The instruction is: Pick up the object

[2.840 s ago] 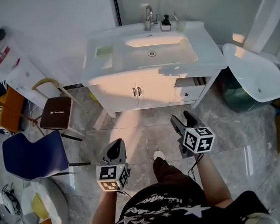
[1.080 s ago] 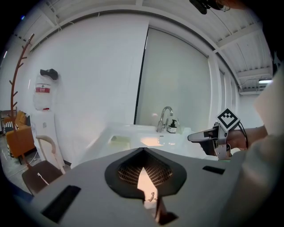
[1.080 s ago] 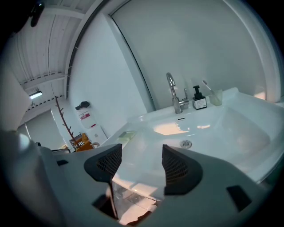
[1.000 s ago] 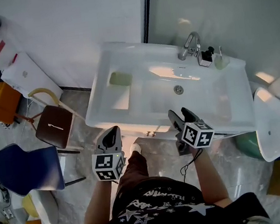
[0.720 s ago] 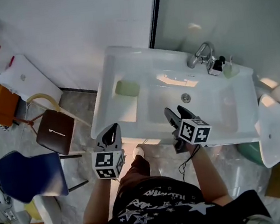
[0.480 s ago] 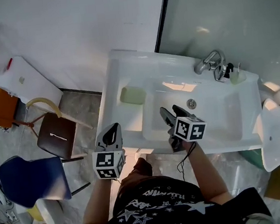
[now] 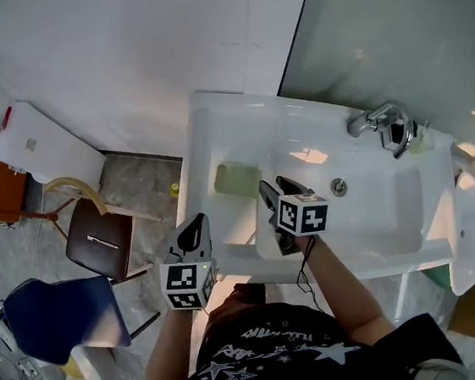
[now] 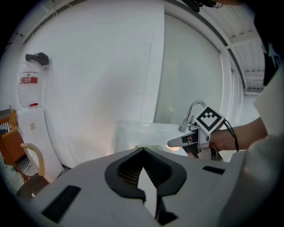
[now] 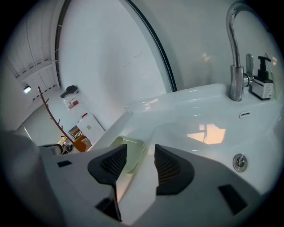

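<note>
My right claw, released with jaws just narrowing on nothing, has the green soap dish just ahead (slightly left); my left claw is clenched, empty.

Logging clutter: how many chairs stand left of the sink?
2: a brown chair beside the sink, a blue chair at lower left; more may be out of frame.

The dish lies on the counter, on the ledge left of the basin. The drain sits in the basin's floor. The faucet stands at the counter's far edge, behind the basin, with 1 dispenser just beside it on its right. On the floor left of the counter stand a stool and, nearer, a chair.
</note>
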Available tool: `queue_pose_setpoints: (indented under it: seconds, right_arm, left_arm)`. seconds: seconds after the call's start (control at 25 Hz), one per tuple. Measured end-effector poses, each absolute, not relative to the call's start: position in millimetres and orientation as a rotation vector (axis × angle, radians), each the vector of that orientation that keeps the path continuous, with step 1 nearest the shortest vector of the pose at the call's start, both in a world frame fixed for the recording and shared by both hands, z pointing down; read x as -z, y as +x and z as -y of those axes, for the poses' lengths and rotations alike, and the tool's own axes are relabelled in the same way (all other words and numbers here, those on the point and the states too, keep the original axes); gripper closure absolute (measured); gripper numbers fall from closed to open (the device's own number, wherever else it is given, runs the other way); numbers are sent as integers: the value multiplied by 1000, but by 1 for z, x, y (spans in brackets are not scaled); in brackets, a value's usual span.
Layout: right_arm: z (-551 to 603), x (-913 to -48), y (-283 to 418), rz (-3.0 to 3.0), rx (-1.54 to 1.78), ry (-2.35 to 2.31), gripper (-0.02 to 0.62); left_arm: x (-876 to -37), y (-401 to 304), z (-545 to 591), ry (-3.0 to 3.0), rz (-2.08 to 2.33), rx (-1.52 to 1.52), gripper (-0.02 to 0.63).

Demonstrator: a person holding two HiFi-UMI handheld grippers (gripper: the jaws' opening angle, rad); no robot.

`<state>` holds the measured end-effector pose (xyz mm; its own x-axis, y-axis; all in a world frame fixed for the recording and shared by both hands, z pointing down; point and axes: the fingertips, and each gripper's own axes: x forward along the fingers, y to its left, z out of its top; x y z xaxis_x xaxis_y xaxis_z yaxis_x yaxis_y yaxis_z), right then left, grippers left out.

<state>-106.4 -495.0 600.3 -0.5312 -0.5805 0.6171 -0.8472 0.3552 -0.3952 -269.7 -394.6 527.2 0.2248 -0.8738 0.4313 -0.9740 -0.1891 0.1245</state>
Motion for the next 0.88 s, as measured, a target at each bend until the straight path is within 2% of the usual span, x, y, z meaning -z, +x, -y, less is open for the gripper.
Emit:
queue_pose_setpoints:
  seconds: [0.36,0.88]
  right_arm:
    - [516,-627,-131,2179,-968,1200,437]
    - [515,-648,-130,2074,-966,1216,518]
  left_arm:
    - [-544,-284,415,2115,1680,-413,589]
    - [-552,-288,419,2097,1671,-413,589]
